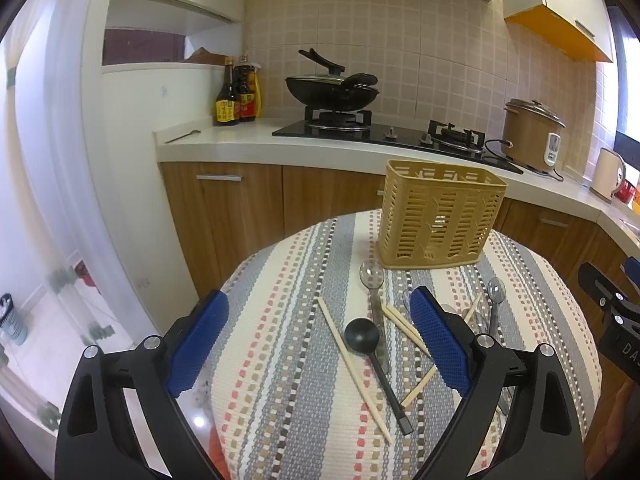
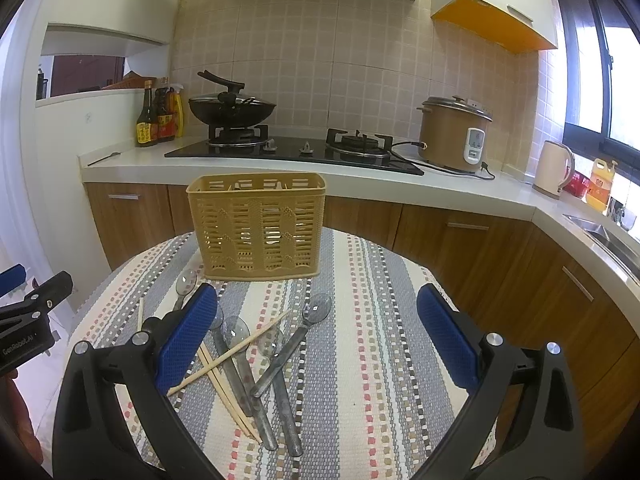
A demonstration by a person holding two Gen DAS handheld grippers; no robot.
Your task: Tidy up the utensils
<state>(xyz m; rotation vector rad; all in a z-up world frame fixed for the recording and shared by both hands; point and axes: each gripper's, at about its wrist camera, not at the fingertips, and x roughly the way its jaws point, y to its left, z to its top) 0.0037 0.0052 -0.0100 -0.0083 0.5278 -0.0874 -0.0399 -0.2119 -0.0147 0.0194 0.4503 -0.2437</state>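
Our left gripper [image 1: 318, 340] and right gripper [image 2: 316, 338] hold their blue fingers [image 2: 446, 338] wide apart above clear spoons [image 2: 280, 344] mid-frame, below the tan slotted plastic basket [image 2: 258, 226].

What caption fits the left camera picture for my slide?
Open left gripper above a black spoon, chopsticks and clear spoons scattered before an empty-looking basket.

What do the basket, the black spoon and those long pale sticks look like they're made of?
The basket looks like moulded tan plastic: even slots, matte walls. The black spoon seems plastic too, uniformly matte with no shine. The chopsticks look like bare pale wood or bamboo, though the grain is too fine to tell.
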